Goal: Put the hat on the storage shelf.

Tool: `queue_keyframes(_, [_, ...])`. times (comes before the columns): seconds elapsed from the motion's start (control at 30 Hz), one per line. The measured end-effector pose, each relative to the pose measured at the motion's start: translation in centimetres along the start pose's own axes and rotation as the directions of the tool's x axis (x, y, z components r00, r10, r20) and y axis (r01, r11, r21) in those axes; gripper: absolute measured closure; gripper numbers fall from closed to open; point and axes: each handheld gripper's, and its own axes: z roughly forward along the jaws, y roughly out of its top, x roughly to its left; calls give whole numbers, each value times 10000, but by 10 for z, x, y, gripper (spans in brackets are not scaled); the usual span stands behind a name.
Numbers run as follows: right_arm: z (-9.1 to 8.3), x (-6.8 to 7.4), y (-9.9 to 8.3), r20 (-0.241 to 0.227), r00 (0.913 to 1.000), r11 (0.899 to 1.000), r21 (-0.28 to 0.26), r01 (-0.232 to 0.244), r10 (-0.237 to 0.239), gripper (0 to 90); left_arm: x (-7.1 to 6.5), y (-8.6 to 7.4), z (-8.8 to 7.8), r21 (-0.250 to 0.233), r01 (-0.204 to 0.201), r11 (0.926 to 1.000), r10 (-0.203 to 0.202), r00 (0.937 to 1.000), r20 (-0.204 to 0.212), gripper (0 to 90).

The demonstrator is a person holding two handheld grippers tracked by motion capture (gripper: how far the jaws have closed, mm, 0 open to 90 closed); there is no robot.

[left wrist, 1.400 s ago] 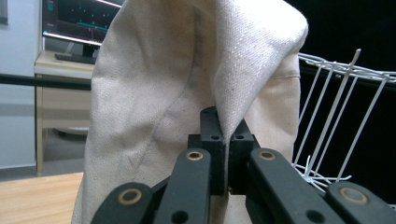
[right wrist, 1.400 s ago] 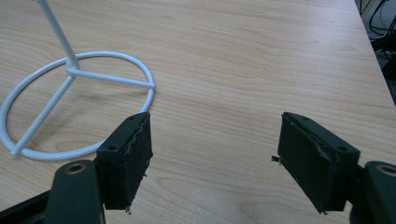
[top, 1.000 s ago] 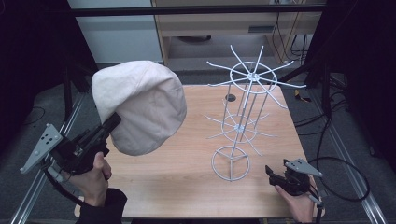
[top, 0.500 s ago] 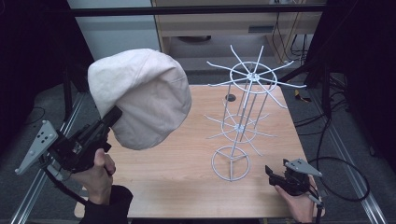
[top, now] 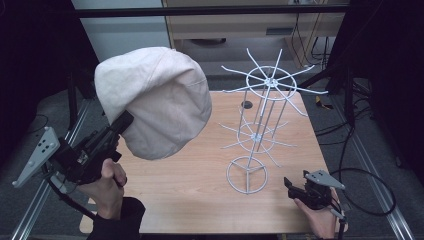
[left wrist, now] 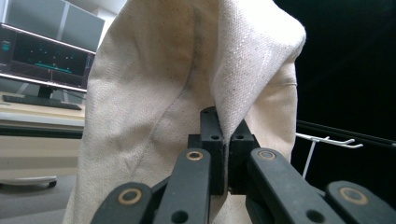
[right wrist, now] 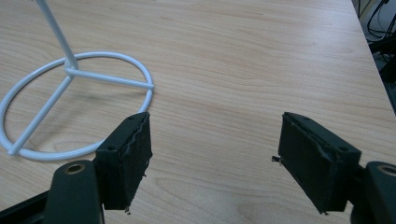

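Left gripper point(top: 122, 122): raised above the table's left side, its jaws pressed together on a fold of the cap's fabric; in the left gripper view point(left wrist: 223, 140) cloth runs straight down into the seam between them.
Why the pinch is there: gripping an edge fold lets the crown hang free, so the hollow of the cap can, I judge, be dropped over a wire arm.
Cap point(top: 155, 100): a beige cloth cap, held in the air clear of the tabletop, left of the stand and not touching it; from the left gripper view point(left wrist: 187, 70) it drapes in front of the camera with the inner seam showing.
Hat stand point(top: 262, 120): white wire, two tiers of radiating arms on a central post, standing upright on a ring base near the middle right of the table; all its arms are bare. One arm tip shows past the cap in the left gripper view point(left wrist: 327, 139).
Ring base point(right wrist: 70, 105): flat on the wood, just ahead and to the left of the right gripper's jaws.
Right gripper point(top: 300, 189): low at the table's near right corner, jaws spread wide with nothing between them point(right wrist: 212, 158); it rests near the base, probably ready to steady the light stand.
Table point(top: 200, 200): pale wood, otherwise bare around the stand.
Step in hand: carrying the cap toward the upper tier for hanging.
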Motion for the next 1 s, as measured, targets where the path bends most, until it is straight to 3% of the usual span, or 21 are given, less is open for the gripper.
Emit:
queue_keyframes(0.33, [1, 0, 0, -4, 9999, 9999, 30, 105, -105, 258, -7, 6, 2, -160, -82, 9998, 86, 9997, 245, 883])
queue_keyframes(1.0, [0, 0, 0, -26, 10000, 10000, 18, 7, -7, 257, -22, 10, 22, -315, 73, 9995, -49, 9971, 764, 883])
